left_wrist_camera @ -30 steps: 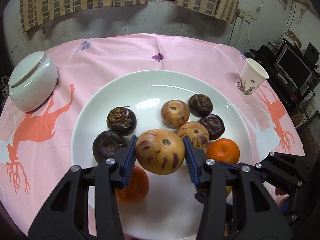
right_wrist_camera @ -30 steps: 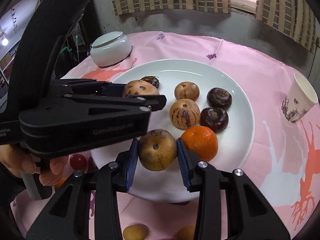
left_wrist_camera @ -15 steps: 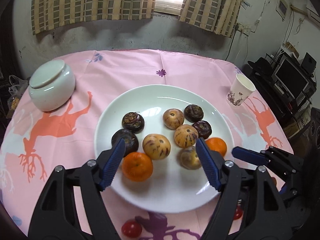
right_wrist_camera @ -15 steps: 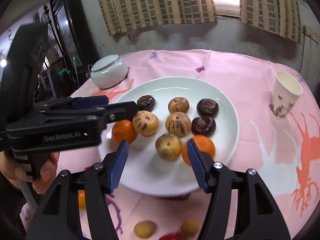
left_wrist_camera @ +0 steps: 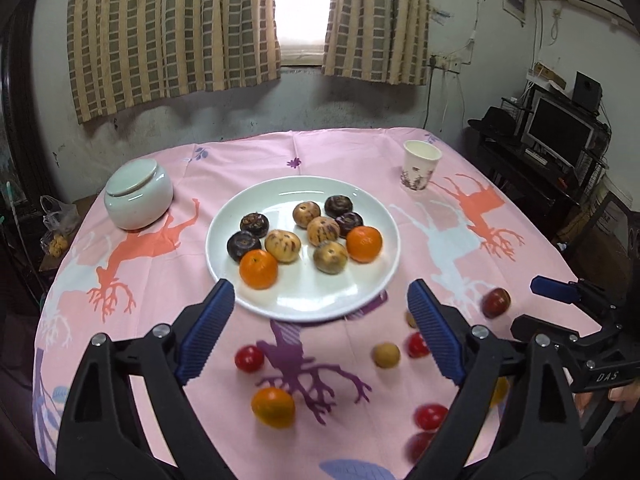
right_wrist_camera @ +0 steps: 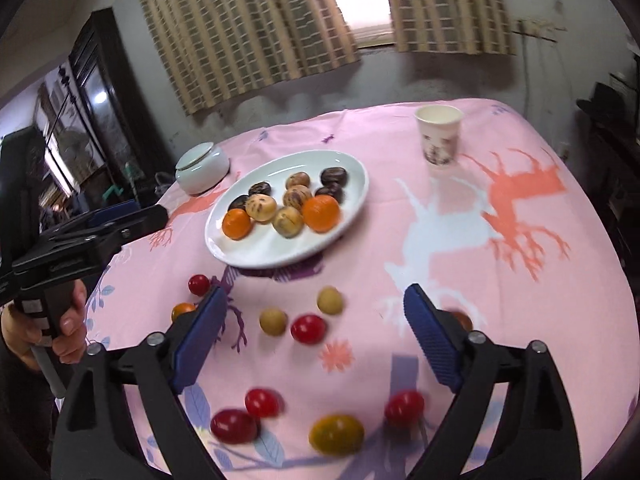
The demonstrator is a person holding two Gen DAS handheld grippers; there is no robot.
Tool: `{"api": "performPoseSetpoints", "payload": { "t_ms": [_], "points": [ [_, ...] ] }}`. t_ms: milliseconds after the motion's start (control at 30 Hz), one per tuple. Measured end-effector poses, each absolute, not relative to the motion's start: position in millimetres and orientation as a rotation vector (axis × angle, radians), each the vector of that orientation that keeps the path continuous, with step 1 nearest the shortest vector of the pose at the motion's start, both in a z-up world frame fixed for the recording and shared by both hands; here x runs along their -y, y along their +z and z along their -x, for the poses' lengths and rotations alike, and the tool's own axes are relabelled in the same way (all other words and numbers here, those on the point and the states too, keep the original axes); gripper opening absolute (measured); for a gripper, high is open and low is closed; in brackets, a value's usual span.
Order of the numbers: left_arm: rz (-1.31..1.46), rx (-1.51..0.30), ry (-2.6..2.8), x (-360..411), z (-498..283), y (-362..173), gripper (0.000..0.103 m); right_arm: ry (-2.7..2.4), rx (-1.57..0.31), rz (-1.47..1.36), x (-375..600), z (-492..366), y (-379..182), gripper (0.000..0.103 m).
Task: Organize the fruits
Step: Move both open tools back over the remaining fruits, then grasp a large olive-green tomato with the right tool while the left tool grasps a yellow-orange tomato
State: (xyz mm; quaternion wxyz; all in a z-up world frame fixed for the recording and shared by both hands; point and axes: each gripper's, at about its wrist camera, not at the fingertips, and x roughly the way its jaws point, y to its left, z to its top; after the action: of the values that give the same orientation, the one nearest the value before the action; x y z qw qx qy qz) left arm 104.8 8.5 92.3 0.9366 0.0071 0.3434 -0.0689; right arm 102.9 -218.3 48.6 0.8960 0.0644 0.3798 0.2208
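Fruits (left_wrist_camera: 329,257) are heaped on the white plate (left_wrist_camera: 308,304) at centre frame — others are scattered below. Nothing is held by the left gripper (left_wrist_camera: 320,332) or right gripper (right_wrist_camera: 316,338) — both sets of jaws are opening wide.

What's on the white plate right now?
White plate holds two oranges, four tan speckled fruits and four dark purple ones. Nothing visibly stacked; their undersides stay hidden.

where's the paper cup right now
The paper cup stands upright on the pink tablecloth at the far right in both wrist views, beyond and right of the white plate, apart from it.
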Motion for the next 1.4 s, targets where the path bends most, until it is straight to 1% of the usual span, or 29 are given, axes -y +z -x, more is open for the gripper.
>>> {"api": "performPoseSetpoints", "payload": {
  "t_ms": [200,267,367,500,800,1000,1033,1100,1400],
  "points": [
    [-0.041,-0.676,-0.041,-8.7,-52.8,54.7,0.091,0.391,-0.813,-0.130,234.5,-68.4,20.5,0.091],
    [0.002,-0.688,-0.010,-17.8,-44.9,42.6,0.091,0.394,-0.826,-0.127,237.3,-63.3,13.8,0.091],
    [0.089,-0.705,0.013,-34.2,-39.9,29.9,0.091,0.400,-0.797,-0.126,239.7,-58.1,12.7,0.091],
    [0.135,-0.722,0.036,-45.0,-40.1,17.6,0.091,0.404,-0.780,-0.126,243.2,-54.4,9.1,0.091],
    [0.091,-0.722,0.070,-45.7,-44.2,-4.5,0.091,0.388,-0.781,-0.077,238.5,-51.9,7.5,0.091],
    [0.107,-0.766,0.034,-47.7,-50.1,-14.2,0.091,0.372,-0.790,-0.010,229.2,-46.5,6.8,0.092],
    [0.119,-0.775,0.034,-49.3,-50.9,-15.5,0.091,0.363,-0.787,0.002,228.8,-45.1,7.4,0.093],
    [0.143,-0.788,0.037,-52.1,-51.8,-17.0,0.091,0.340,-0.797,0.031,227.7,-43.3,6.4,0.099],
    [0.187,-0.812,0.040,-57.2,-52.7,-20.2,0.092,0.358,-0.830,0.085,219.6,-42.1,-1.8,0.099]
  ]
}}
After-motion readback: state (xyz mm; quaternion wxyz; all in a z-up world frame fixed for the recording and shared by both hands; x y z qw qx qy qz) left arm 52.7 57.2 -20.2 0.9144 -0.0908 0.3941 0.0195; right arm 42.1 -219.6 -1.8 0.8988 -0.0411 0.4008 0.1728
